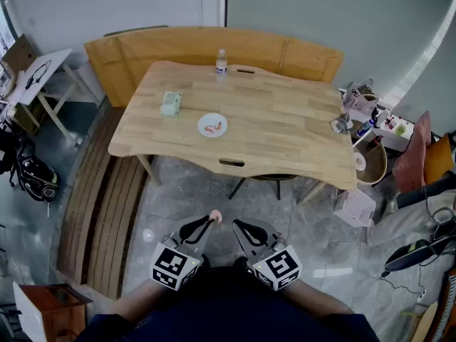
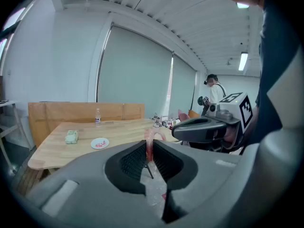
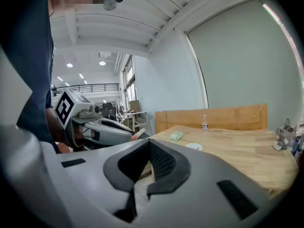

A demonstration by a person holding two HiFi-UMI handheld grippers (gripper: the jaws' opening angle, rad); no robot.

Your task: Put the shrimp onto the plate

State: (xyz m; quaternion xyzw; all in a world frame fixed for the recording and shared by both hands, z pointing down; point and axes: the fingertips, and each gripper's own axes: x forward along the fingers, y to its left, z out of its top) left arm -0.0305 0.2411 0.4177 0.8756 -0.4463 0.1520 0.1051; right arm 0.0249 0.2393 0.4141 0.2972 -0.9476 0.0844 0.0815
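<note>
A small white plate [image 1: 212, 125] with a pink shrimp piece on it lies near the middle of the wooden table [image 1: 285, 112]. I stand well back from the table with both grippers held low near my body. My left gripper [image 1: 211, 221] is shut on a pink shrimp [image 1: 215, 217], which sticks up between its fingertips [image 2: 151, 141]. My right gripper [image 1: 240, 226] is beside it, shut and holding nothing. The plate also shows far off in the left gripper view [image 2: 99, 143] and in the right gripper view [image 3: 194, 147].
On the table stand a water bottle [image 1: 221, 63] at the far edge and a green packet [image 1: 171, 103] left of the plate. Small clutter [image 1: 356, 102] sits at its right end. A wooden bench [image 1: 128, 55] runs behind it. A person [image 2: 216, 93] stands in the background.
</note>
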